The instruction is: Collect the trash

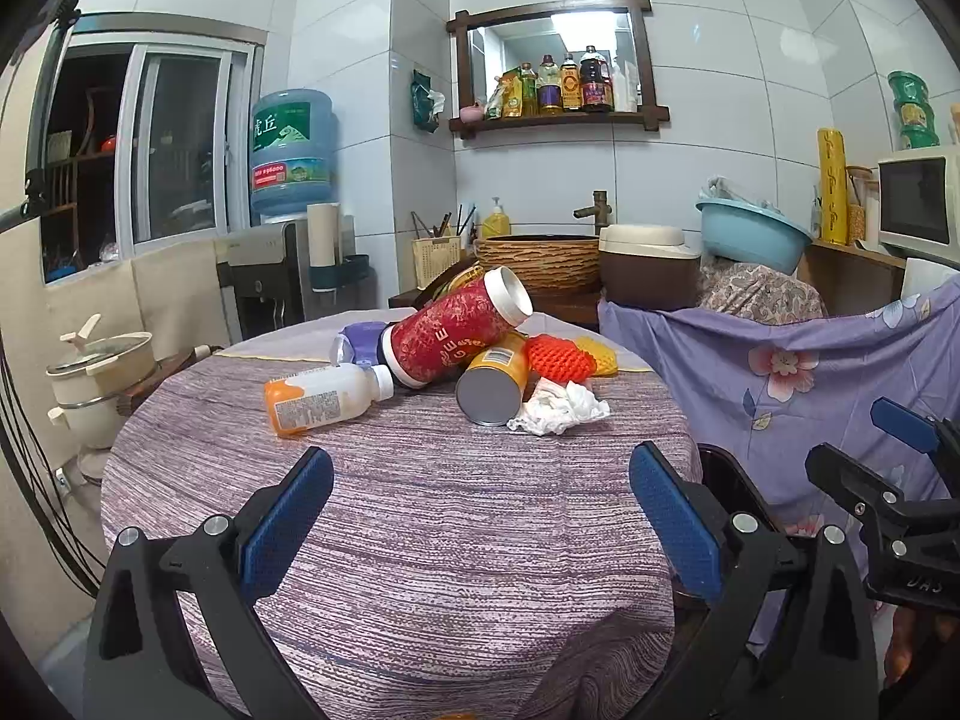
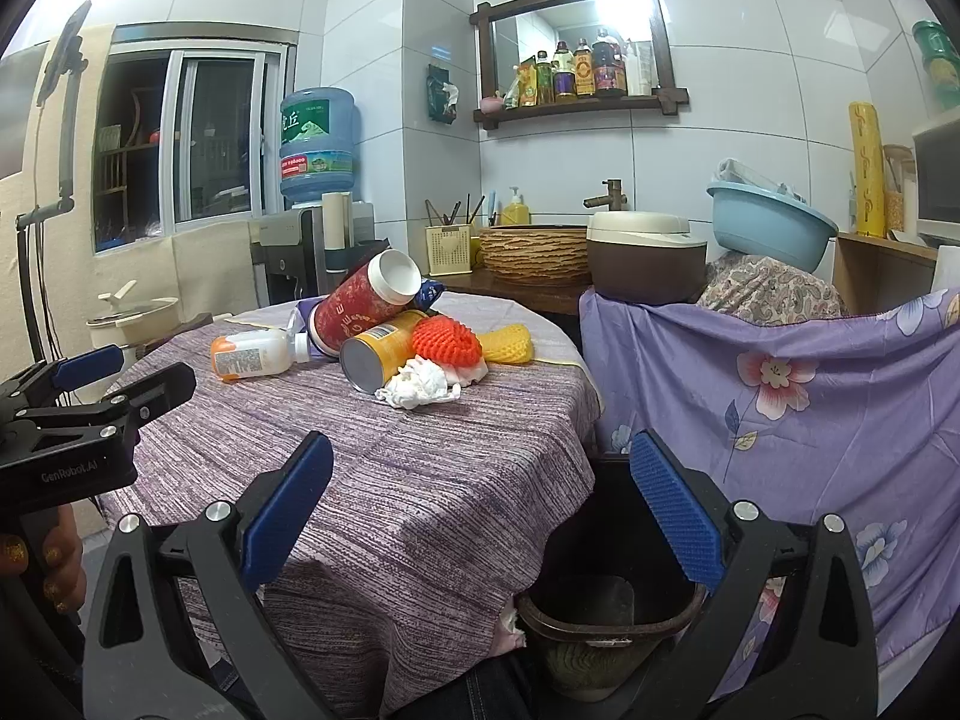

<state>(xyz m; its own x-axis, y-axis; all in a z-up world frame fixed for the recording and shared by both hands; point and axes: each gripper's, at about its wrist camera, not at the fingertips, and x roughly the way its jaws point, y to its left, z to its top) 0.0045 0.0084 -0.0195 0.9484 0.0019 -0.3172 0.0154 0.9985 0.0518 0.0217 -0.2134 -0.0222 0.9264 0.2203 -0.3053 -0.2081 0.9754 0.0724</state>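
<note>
Trash is piled at the far side of a round table with a purple cloth (image 1: 420,510): a red canister (image 1: 462,324) leaning on an orange can (image 1: 495,381), a white bottle with orange base (image 1: 324,399) lying on its side, crumpled white tissue (image 1: 558,408), orange foam net (image 1: 561,357) and yellow foam net (image 2: 510,342). My left gripper (image 1: 480,510) is open over the near table, empty. My right gripper (image 2: 480,504) is open, empty, over the table's right edge above a dark bin (image 2: 606,606) on the floor. The same pile shows in the right wrist view: red canister (image 2: 366,306), can (image 2: 384,354), tissue (image 2: 420,390).
A chair draped in purple floral fabric (image 2: 810,396) stands right of the table. Behind are a counter with a woven basin (image 1: 540,261), a rice cooker (image 1: 648,270) and a blue bowl (image 1: 753,234). A pot (image 1: 102,372) sits at left. A hand (image 2: 60,564) holds the left gripper.
</note>
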